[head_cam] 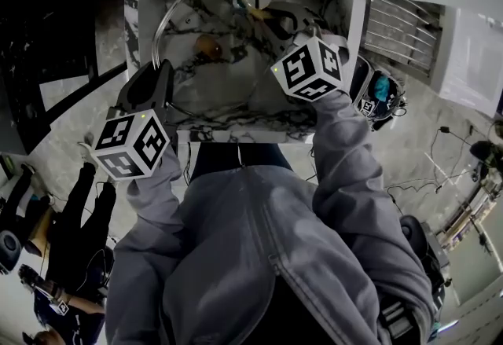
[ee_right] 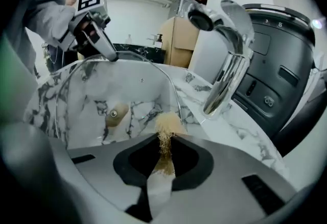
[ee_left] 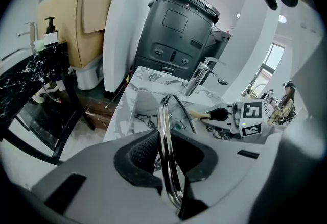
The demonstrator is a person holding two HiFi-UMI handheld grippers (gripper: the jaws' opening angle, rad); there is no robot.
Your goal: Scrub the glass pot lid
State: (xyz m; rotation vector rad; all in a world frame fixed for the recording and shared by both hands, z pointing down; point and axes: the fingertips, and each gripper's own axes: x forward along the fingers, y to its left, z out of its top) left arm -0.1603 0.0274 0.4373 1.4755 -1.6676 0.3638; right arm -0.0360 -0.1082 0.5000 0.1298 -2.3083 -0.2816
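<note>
Over the sink (ee_left: 144,96), the left gripper (ee_left: 173,179) pinches the upright glass lid (ee_left: 163,126) by its rim; the right gripper (ee_right: 160,176), clamping the brush (ee_right: 166,126), faces its broad side.

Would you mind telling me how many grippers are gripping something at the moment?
2. The left gripper is shut on the glass pot lid by its metal rim, over the sink. The right gripper is shut on the brush, beside the faucet.
</note>
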